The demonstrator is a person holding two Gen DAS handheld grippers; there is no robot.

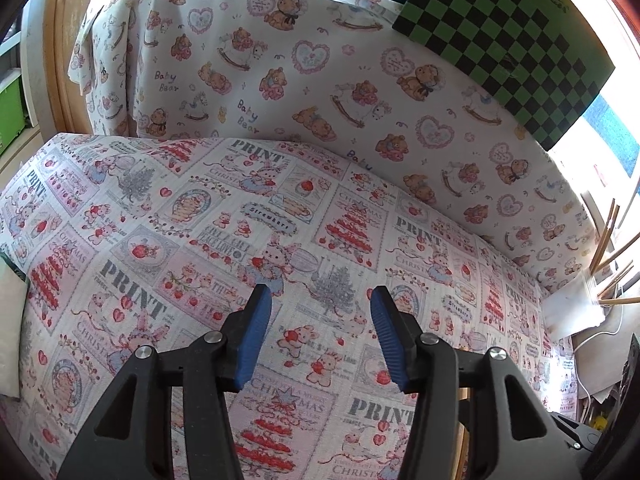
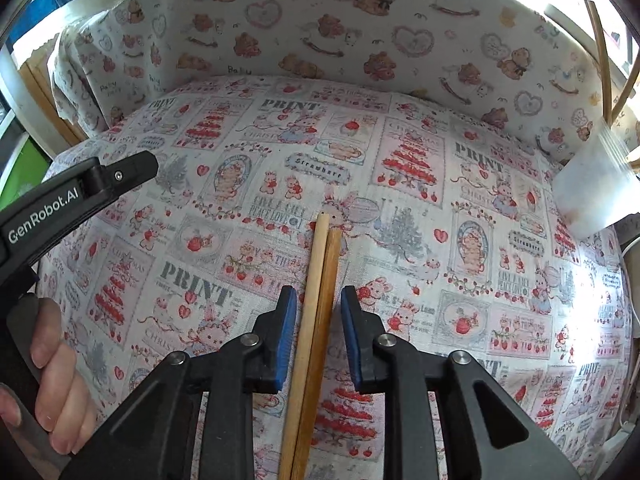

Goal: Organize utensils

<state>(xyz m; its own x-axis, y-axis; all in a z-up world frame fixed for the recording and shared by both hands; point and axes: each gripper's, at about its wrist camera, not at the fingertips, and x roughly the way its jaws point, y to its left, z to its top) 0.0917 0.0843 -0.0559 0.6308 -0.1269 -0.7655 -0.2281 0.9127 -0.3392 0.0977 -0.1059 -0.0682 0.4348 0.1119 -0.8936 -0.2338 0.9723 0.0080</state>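
On patterned tablecloth (image 2: 460, 240): two chopsticks (image 2: 316, 312) between parted right gripper (image 2: 319, 300) pads, untouched; left gripper (image 1: 320, 300) wide, empty.

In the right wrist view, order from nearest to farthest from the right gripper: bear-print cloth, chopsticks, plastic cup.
1. chopsticks, between the right gripper's open pads.
2. plastic cup, far right.
3. bear-print cloth, at the back.

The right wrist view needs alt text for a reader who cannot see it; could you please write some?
Two wooden chopsticks lie side by side between the right tongs, whose blue pads stand just clear of them. Below is a Christmas-print tablecloth; a translucent cup of more sticks stands at right, the left tongs at left.
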